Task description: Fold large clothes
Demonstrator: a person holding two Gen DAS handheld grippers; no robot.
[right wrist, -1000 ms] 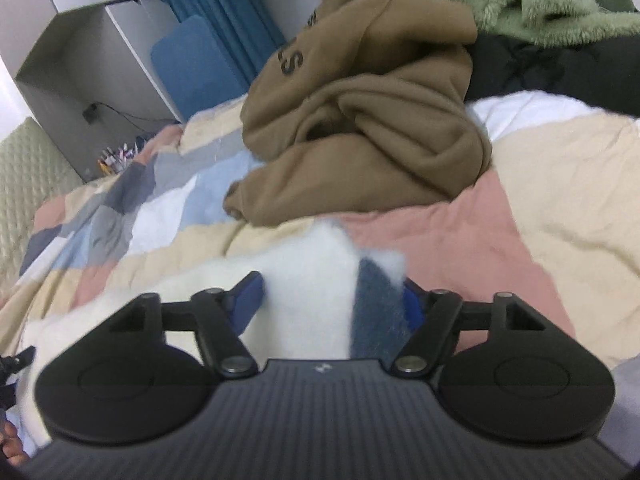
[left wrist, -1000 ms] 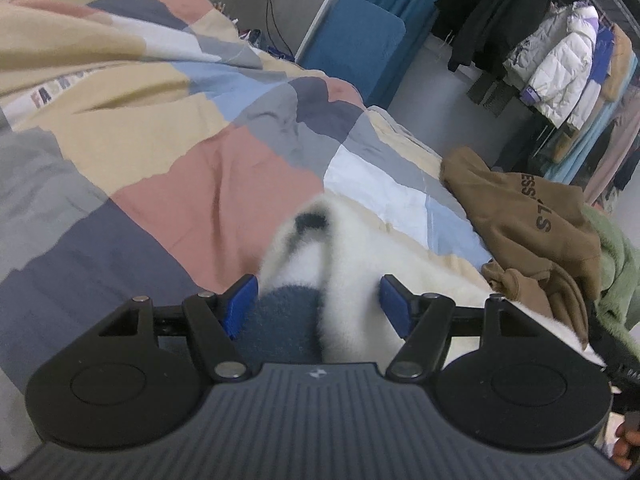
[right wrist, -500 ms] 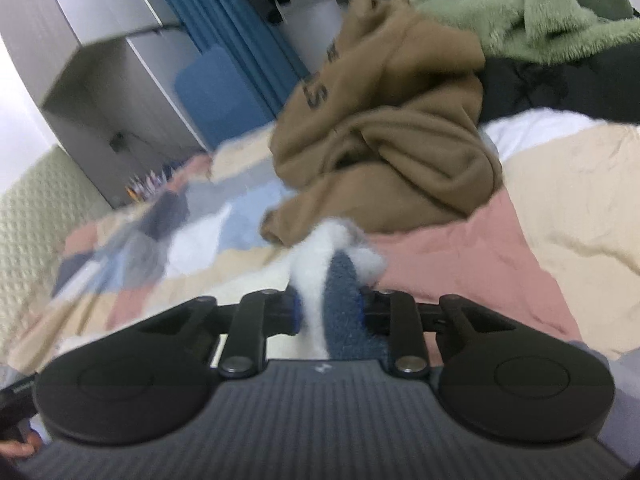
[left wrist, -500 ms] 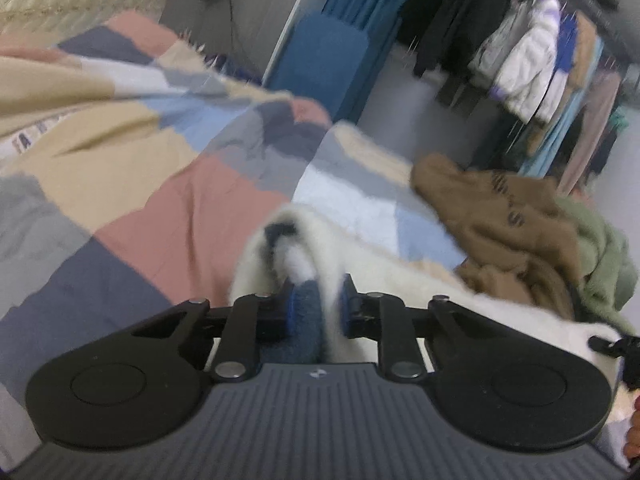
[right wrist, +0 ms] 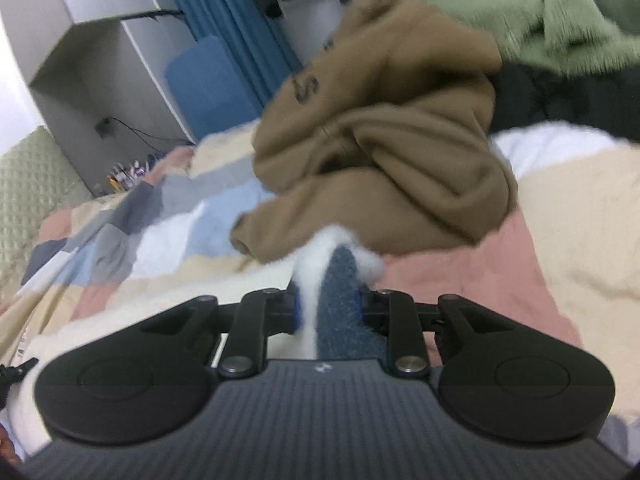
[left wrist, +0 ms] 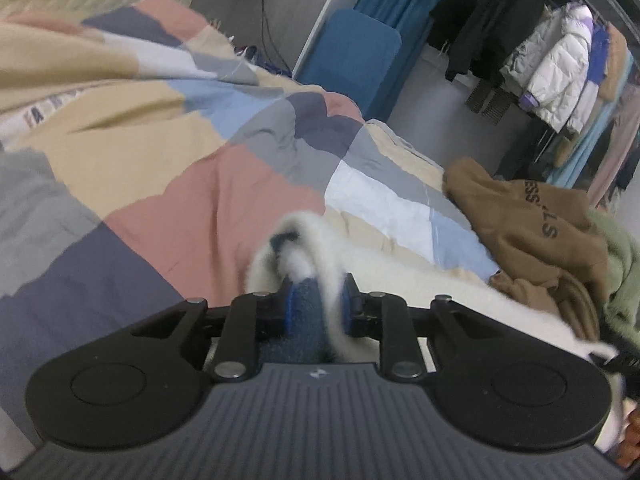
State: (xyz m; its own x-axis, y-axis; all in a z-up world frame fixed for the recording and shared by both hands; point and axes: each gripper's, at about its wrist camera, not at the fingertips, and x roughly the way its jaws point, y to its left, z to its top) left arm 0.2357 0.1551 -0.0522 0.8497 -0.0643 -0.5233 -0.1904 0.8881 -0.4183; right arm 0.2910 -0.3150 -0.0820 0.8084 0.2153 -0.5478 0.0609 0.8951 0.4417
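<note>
A fluffy white garment with dark blue trim lies on the patchwork bed cover. My left gripper is shut on one end of it, pinching blue and white fleece between the blue pads. My right gripper is shut on the other end of the white garment, also on a fold of white and blue fleece. The garment stretches between the two grippers, low over the bed.
A crumpled brown hoodie lies just beyond the right gripper, also seen in the left wrist view. A green fleece and a black garment lie behind it. A clothes rack and blue panel stand past the bed.
Both grippers have closed from open onto the ends of the white garment and lifted slightly; the views shifted a little upward.
</note>
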